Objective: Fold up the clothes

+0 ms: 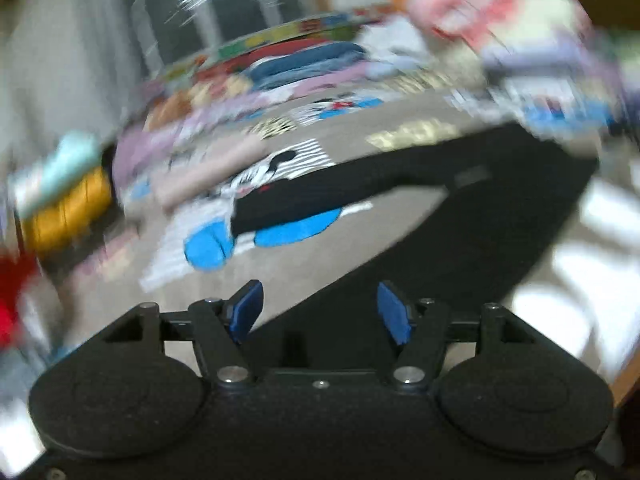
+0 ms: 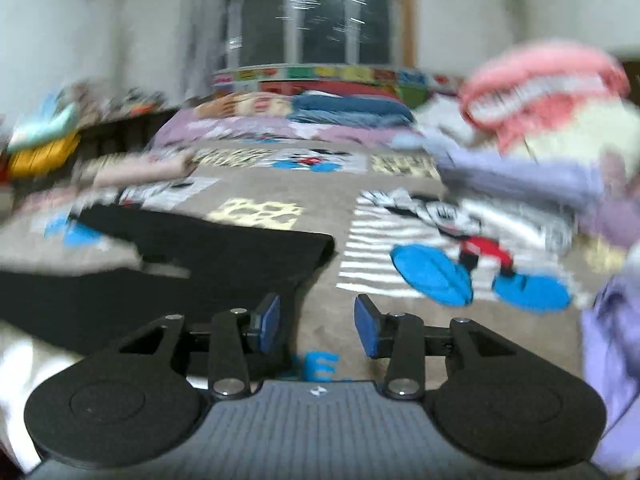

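Nearest in the left wrist view, the left gripper (image 1: 319,308) is seen with its jaws spread and nothing between the blue pads. Its body is matte black, with two round textured discs and bare metal pivot screws. The black garment (image 1: 460,224) is laid directly beyond it, a flat, dark, matte cloth. A long leg-like strip of it is extended toward the left edge of the bed (image 1: 340,128), and a wider part is draped over the near edge.

In the right wrist view, the right gripper (image 2: 317,326) is shown with its jaws apart and no cloth pinched; the pads are held just above the bedspread (image 2: 320,184). The black garment (image 2: 192,264) is spread to the left of the gripper, its rounded end lying close to the left pad. Whether the pad touches it cannot be told.

The bedspread is a grey-brown cloth, printed with striped white panels, a cartoon mouse figure (image 2: 460,240) with blue shoes, and pale yellow patches. At the right edge of the bed, a loose heap of clothes (image 2: 552,128) in pink, cream and lilac is piled. Toward the far edge, folded blue and lilac fabrics (image 2: 344,110) are stacked. Both views are blurred by motion.
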`<state>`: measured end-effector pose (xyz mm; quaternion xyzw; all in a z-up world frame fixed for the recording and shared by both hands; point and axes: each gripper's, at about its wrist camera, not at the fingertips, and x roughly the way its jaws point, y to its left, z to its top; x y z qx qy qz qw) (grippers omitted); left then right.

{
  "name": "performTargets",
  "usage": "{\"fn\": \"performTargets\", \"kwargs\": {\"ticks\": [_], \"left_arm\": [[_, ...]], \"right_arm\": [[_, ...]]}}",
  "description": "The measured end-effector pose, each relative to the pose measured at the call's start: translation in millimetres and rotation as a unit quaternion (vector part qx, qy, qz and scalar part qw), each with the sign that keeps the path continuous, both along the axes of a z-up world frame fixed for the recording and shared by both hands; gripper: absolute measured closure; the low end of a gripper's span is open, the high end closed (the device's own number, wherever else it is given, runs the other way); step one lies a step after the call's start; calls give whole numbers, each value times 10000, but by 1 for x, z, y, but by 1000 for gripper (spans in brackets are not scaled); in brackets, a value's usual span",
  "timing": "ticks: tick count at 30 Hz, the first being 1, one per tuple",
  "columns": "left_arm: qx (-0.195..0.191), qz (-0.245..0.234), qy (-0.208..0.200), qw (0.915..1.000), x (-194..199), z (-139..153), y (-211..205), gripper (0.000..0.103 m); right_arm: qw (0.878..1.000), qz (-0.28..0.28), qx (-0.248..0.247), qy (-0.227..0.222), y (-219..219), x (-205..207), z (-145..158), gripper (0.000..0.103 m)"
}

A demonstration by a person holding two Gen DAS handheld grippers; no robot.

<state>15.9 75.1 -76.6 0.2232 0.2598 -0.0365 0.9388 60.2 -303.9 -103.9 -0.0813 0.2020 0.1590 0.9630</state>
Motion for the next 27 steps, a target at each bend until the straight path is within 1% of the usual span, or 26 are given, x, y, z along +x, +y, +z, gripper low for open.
{"fn": "performTargets", "kwargs": {"ticks": [1, 2, 4, 5, 7, 9, 13, 17, 19, 21, 22, 25, 27], "left_arm": [[528, -221, 32, 9984, -6, -6, -8, 39], [947, -391, 66, 9947, -12, -12, -13, 39], [1566, -619, 158, 9856, -23, -29, -18, 39], [1849, -710, 196, 9800, -29, -38, -19, 39], [2278, -749, 181, 9707, -37, -53, -17, 39], [2621, -765, 138, 9619, -43, -65, -14, 39], [2910, -665, 28, 9544, -41, -72, -2, 39], [3332, -675, -20, 9404, -35, -82, 7, 41], [3519, -682, -59, 9335, -35, -88, 9, 50], [3633, -687, -103, 9291, -35, -92, 13, 65], [3678, -675, -146, 9273, -36, -94, 14, 68], [3732, -624, -290, 9252, -36, -97, 17, 69], [3619, -544, -384, 9298, -36, -94, 20, 69]], "right_arm": [[9994, 138, -316, -86, 7, -6, -3, 61], [9974, 277, -642, -167, 15, -13, -6, 61], [9904, 479, -1269, -258, 30, -19, -15, 61], [9853, 576, -1578, -300, 38, -22, -19, 61], [9737, 713, -2126, -396, 51, -27, -28, 62], [9620, 770, -2570, -511, 60, -32, -36, 62], [9505, 787, -2918, -723, 68, -34, -41, 62], [9456, 922, -3022, -783, 69, -34, -43, 60], [9417, 884, -3126, -873, 70, -32, -44, 60], [9370, 887, -3242, -954, 73, -30, -47, 60], [9341, 918, -3305, -988, 74, -29, -49, 60], [9258, 1015, -3473, -1092, 77, -25, -55, 60], [9230, 1080, -3513, -1138, 77, -24, -54, 60]]}}
